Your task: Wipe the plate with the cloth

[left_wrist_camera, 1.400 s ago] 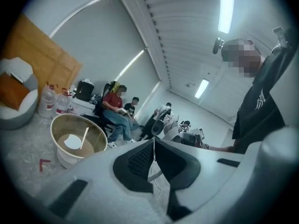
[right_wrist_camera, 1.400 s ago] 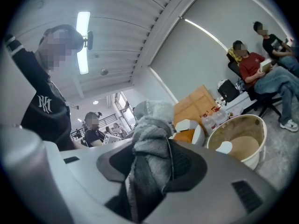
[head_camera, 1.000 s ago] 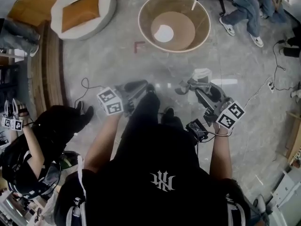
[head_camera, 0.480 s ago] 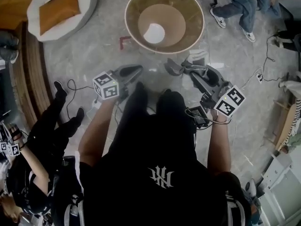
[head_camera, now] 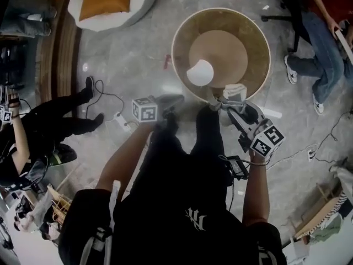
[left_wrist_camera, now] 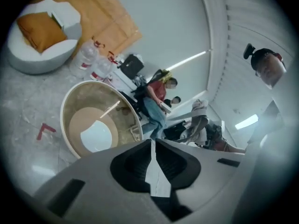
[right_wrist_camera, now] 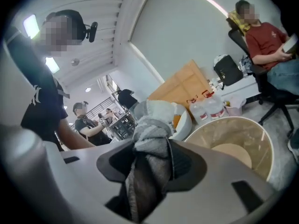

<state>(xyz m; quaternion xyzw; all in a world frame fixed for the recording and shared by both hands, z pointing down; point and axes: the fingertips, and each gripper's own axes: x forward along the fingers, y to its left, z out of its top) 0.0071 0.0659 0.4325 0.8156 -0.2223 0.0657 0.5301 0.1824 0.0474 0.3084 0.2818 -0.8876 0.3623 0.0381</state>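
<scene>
Presently the plate (head_camera: 199, 72) is seen lying flat on the floor of a wide round tub (head_camera: 185, 35). It sits at the near left edge of that floor, close under the sloping wall. It is touched by neither tool, so the wiping is judged not yet begun.

The cloth (right_wrist_camera: 150, 125) is clamped in the right gripper (head_camera: 225, 102), whose jaws are closed on a bunched fold. A loose tuft stands out past the tips, so a soft pad would be offered to the plate before any hard part. This gripper is held over the tub's near rim, just right of the plate and apart from it.

The left gripper (left_wrist_camera: 151, 146) is carried by the near left rim. Its jaws are brought together on nothing, with only a thin slit between them. It is judged to be held ready for steadying the plate, for which the jaws would first have to be opened.

From above, the tub's opening is unobstructed and the remainder of its floor is bare, so sweeping room is given toward the far and right sides. Little is given at the near left, where the wall rises beside the plate. A stroke that way could drive the plate up against the wall. Entry has to be made downward over the rim. A seated person's feet (head_camera: 289, 76) are found near the tub's right rim, outside it.
</scene>
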